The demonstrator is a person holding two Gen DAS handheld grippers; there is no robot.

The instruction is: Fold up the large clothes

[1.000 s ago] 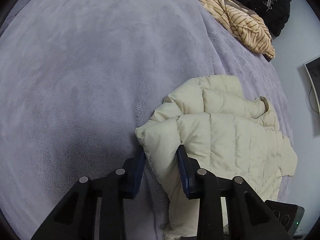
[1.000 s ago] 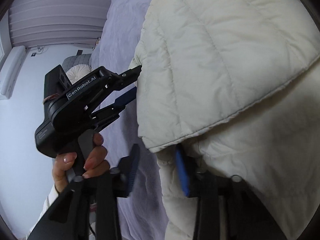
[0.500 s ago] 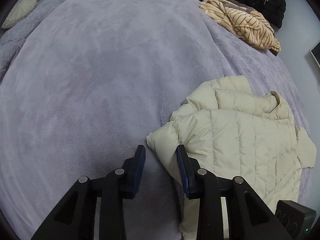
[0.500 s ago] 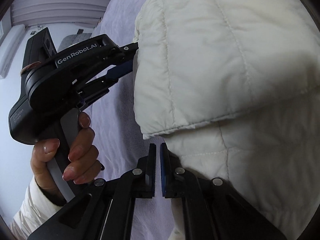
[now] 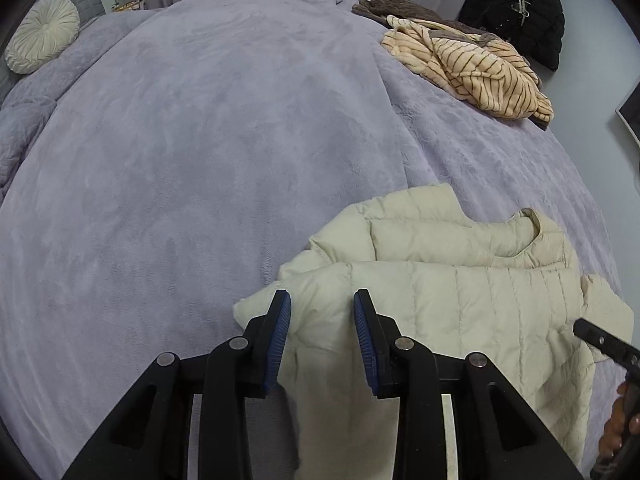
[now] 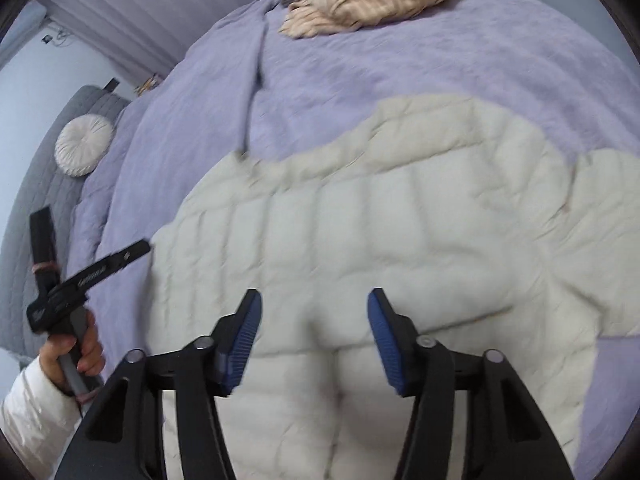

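A cream puffer jacket (image 5: 460, 304) lies folded on the near right part of a bed covered by a lavender blanket (image 5: 208, 152), its collar turned toward the far side and one quilted layer laid over the other. The left gripper (image 5: 322, 312) hangs above the jacket's near left corner with its jaws parted; cream fabric shows in the gap between the blue pads (image 5: 280, 336), but they do not press on it, so nothing is grasped. The right gripper (image 6: 314, 320) hovers over the middle of the jacket with its jaws opening and nothing between them; this view is smeared by motion, so the seams of the quilting are hard to read. In the right wrist view a hand (image 6: 80, 350) in a white sleeve (image 6: 36, 412) holds the left gripper's handle at the lower left. Farther off on the bed lies a striped tan garment (image 5: 472, 68) with a brown garment (image 5: 404, 10) just behind it, a black coat (image 5: 516, 12) sits beyond the bed's far right corner, and a round cream cushion (image 5: 42, 40) rests at the far left.
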